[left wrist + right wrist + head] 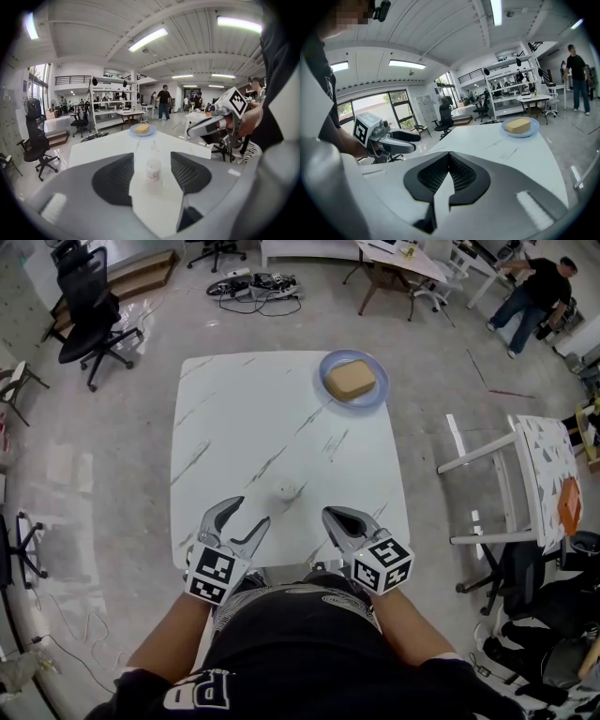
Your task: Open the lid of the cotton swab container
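Note:
A small clear cotton swab container point(286, 490) with a white lid stands upright on the white marble table point(244, 427), near its front edge. In the left gripper view the container point(153, 169) stands a short way beyond the jaws, in line with the gap. My left gripper point(242, 518) is open and empty, just left of the container and nearer me. My right gripper point(340, 520) is shut with nothing in it, to the container's right. In the right gripper view its pads point(449, 172) meet and the container is out of sight.
A blue plate point(375, 395) with a tan block point(350, 380) sits at the table's far right corner. A black office chair point(89, 310) stands far left, a white chair point(487, 493) right of the table. A person point(534, 292) stands in the far right background.

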Motion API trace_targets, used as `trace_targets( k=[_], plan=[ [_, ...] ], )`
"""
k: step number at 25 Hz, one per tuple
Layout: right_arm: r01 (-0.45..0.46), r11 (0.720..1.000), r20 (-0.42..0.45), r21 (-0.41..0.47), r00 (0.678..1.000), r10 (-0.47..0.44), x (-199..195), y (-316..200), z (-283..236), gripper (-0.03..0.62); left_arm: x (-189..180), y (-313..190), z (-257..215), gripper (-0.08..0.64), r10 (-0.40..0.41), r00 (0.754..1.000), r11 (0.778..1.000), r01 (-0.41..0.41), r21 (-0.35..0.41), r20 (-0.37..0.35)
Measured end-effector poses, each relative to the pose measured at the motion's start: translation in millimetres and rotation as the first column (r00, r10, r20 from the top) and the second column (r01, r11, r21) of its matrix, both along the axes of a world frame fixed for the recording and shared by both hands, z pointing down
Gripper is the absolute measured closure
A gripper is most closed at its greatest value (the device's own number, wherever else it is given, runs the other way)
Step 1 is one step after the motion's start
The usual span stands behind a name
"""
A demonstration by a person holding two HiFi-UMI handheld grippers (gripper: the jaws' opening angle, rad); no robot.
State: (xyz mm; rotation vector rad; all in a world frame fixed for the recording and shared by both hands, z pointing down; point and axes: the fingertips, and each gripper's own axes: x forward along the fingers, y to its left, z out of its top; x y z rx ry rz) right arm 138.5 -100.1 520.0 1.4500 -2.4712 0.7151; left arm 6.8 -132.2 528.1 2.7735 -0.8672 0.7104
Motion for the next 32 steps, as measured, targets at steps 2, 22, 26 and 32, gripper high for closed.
trace_targets(
  k=[2, 22, 26, 32],
  plan=[
    [-0.003, 1.000, 0.001, -0.003, 1.000, 0.003, 1.5, 0.2, 1.2, 0.592, 0.0, -0.3, 3.7, 0.272, -0.001, 1.000, 1.000, 0.001, -0.003, 0.007],
    [0.016, 0.999, -0.011, -0.048, 1.000, -0.016, 19.4, 8.6, 15.3, 0.592, 27.0, -6.3, 107.6, 0.272, 0.019, 0.994, 0.991, -0.004, -0.135, 0.110],
    [0.012, 0.998, -0.020, -0.055, 1.000, -0.014, 25.3, 9.6, 17.8, 0.592, 32.8, -12.9, 134.0, 0.272, 0.023, 0.985, 0.987, 0.005, -0.158, 0.171],
    [0.007, 0.997, -0.029, -0.080, 1.000, -0.009, 35.4, 13.3, 22.6, 0.592, 46.6, -21.1, 161.9, 0.267, 0.037, 0.980, 0.983, -0.001, -0.182, 0.195]
  ],
)
